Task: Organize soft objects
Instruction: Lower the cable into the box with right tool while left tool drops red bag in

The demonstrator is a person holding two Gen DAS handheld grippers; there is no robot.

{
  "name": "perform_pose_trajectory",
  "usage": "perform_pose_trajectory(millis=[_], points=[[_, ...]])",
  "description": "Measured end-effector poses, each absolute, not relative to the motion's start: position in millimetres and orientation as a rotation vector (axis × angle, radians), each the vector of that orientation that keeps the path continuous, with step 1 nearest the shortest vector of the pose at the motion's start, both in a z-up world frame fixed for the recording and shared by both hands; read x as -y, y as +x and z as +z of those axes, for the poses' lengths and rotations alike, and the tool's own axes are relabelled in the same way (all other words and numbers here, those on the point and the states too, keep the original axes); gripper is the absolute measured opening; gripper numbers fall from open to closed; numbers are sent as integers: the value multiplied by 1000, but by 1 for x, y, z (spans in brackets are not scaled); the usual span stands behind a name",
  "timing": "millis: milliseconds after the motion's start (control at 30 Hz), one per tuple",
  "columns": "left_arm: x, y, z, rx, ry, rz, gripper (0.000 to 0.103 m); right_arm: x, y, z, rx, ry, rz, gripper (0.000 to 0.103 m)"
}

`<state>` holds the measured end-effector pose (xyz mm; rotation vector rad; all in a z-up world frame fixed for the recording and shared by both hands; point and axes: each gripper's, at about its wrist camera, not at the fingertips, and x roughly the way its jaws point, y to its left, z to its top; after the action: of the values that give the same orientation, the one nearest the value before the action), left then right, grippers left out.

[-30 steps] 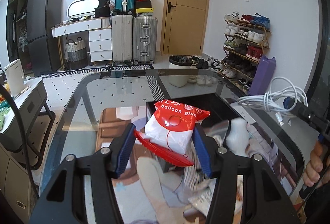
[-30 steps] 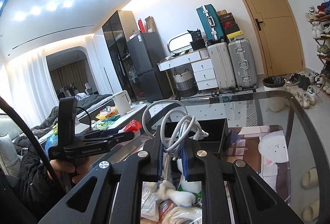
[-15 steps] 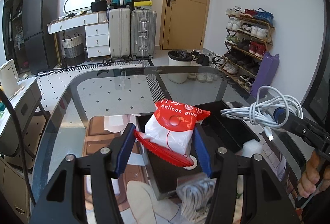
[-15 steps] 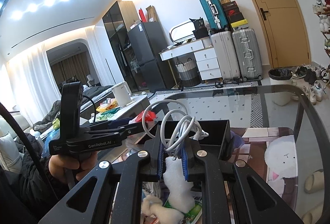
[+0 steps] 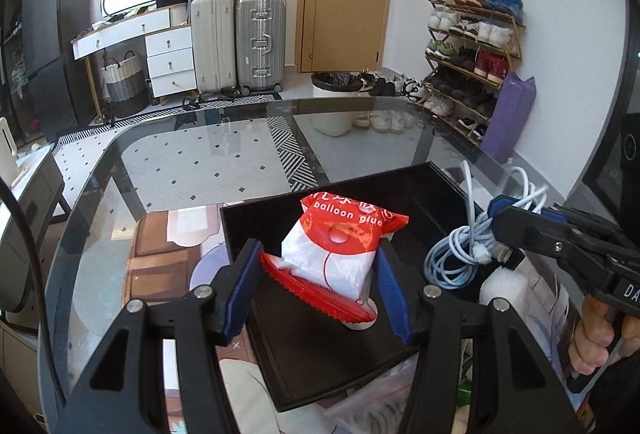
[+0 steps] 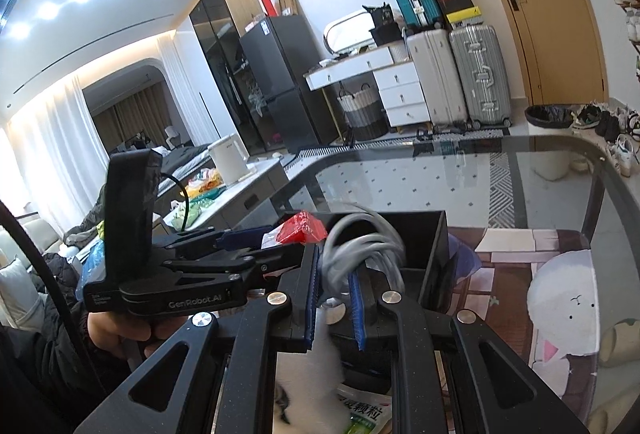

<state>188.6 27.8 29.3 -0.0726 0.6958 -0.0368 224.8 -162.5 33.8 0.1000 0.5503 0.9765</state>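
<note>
The left gripper pinches a red-and-white packet printed "balloon glue" between its blue pads, one pad pressing on each side of the packet, which sits tilted with its printed end pointing away from the camera. The packet hangs over a black open-topped box that stands on the glass worktop; a small round white thing lies on the box floor just under the packet's near end. To the right, the right gripper has its jaws pressed together on a coil of pale blue-white cable, whose loops dangle over the right-hand part of the same box, and a person's hand grips the handle below. In the right wrist view the cable is motion-blurred but clearly clamped between the blue pads, above the box's far wall, and the left gripper reaches in from the left with the red packet at its tip. A white fluffy item and a green-printed packet lie on the worktop close under the right gripper. A cartoon-printed mat shows through the glass beside the box.
</note>
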Motion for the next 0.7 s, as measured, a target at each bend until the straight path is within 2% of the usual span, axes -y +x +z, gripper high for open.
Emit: perform_pose_trajectory(millis=[700], points=[[-10,178,30,-709,19,-42,60,158,219,29,-654,59,969,17]])
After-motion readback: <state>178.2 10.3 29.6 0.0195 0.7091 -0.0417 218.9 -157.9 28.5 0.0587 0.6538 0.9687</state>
